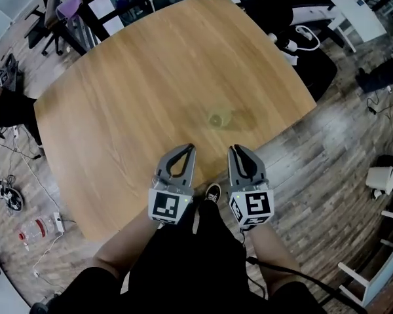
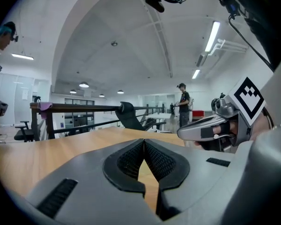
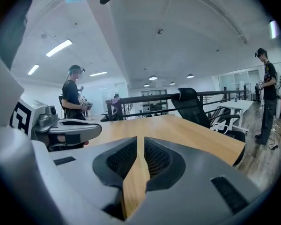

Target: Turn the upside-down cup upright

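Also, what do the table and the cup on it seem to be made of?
The table looks like light wood or wood-look laminate with a matte finish; long grain lines run across it. The cup is clear, probably plastic or glass: the grain shows through it and only a faint outline is visible.

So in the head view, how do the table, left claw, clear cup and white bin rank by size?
1. Table, by far.
2. Left claw, though it sits nearest the camera.
3. White bin and clear cup look about alike; the bin is farther off, so I won't rank them.
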The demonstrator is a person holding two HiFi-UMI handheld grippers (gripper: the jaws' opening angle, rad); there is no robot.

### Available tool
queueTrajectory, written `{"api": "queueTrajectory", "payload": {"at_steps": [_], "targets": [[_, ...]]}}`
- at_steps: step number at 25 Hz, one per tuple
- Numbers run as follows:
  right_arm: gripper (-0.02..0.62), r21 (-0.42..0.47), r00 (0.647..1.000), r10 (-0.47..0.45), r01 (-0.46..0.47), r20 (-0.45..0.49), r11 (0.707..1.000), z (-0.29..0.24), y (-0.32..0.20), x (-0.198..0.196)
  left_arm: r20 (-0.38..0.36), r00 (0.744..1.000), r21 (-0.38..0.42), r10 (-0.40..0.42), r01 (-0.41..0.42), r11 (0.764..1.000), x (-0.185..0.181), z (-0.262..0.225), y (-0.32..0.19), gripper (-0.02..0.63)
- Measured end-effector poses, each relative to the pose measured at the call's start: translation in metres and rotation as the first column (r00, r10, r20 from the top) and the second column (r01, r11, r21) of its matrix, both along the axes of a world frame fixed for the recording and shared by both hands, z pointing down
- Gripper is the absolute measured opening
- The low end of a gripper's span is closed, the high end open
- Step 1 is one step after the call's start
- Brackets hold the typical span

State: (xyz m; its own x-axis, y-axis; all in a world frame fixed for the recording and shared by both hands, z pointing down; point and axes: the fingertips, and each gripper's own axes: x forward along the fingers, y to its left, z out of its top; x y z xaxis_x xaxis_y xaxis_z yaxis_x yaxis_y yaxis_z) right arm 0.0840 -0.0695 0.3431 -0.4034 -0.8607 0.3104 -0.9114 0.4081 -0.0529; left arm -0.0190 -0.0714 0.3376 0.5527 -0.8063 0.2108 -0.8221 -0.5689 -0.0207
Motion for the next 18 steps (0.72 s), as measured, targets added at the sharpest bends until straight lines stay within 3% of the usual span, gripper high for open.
{"api": "queueTrajectory", "payload": {"at_steps": [2,4,6,13,18], "targets": [[0.025,-0.039,0.999,-0.034,0.034,0.005,0.999,0.026,-0.017,-0.001,0.011,1.000,-0.010,-0.004,0.004,1.000,0.005,0.021,-0.020,0.009],[0.183,-0.096,0.996,-0.090,0.091,0.011,0.991,0.057,-0.026,-0.004,0.010,1.000,-0.013,-0.016,0.016,1.000,0.009,0.038,-0.033,0.009],[0.235,-0.146,0.992,-0.129,0.127,-0.001,0.981,0.086,-0.034,-0.006,-0.002,0.999,-0.029,-0.041,0.041,0.999,0.009,0.055,-0.042,0.009],[0.314,-0.117,0.988,-0.155,0.151,-0.024,0.982,0.126,-0.084,-0.020,-0.053,0.991,-0.102,-0.124,0.118,0.988,-0.005,0.100,-0.066,0.009],[0.354,-0.076,0.982,-0.190,0.189,-0.009,0.979,0.133,-0.110,-0.030,-0.065,0.988,-0.128,-0.139,0.130,0.983,-0.006,0.115,-0.071,0.009]]}}
